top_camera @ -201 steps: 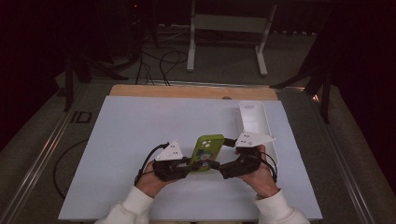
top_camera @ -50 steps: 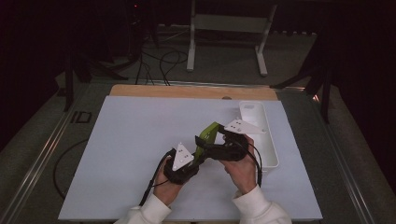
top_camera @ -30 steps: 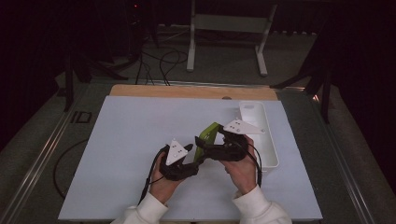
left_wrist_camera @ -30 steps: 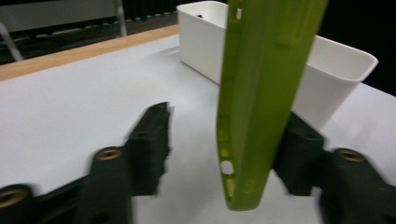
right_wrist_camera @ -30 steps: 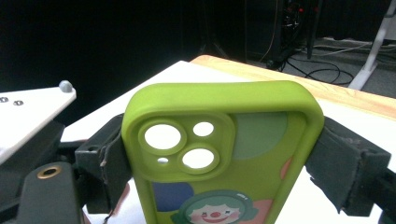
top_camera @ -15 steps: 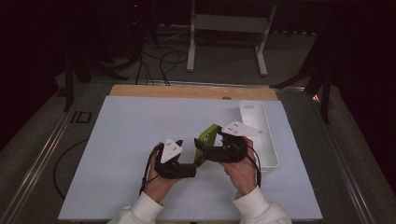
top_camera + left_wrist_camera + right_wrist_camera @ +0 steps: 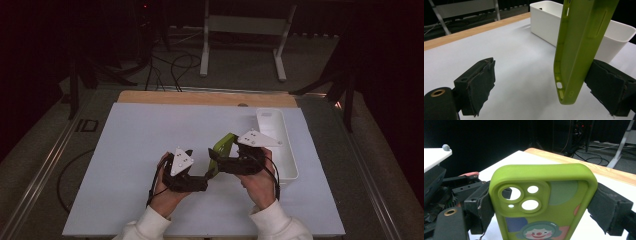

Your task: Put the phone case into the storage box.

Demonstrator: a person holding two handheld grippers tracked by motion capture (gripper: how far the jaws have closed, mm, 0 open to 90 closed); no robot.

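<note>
My right gripper (image 7: 541, 202) clamps the green case (image 7: 541, 202) — centre of the high view, just left of the white bin (image 7: 280, 145).
My left gripper (image 7: 544, 85) gapes wide — the case's lower end hangs between its jaws, ungripped.

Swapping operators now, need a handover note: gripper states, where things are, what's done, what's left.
Right gripper: shut on the green phone case, jaws pressing its two long edges, case lifted off the table.
Left gripper: open, jaws on either side of the case's lower end, not clamped; the right-hand pad looks close to or touching the case.
White bin: on the white mat, just right of the right hand, looks empty from above.
Done: case picked up and held in the air.
Left: likely hand over to the left gripper or drop the case into the bin; neither has happened yet.
</note>
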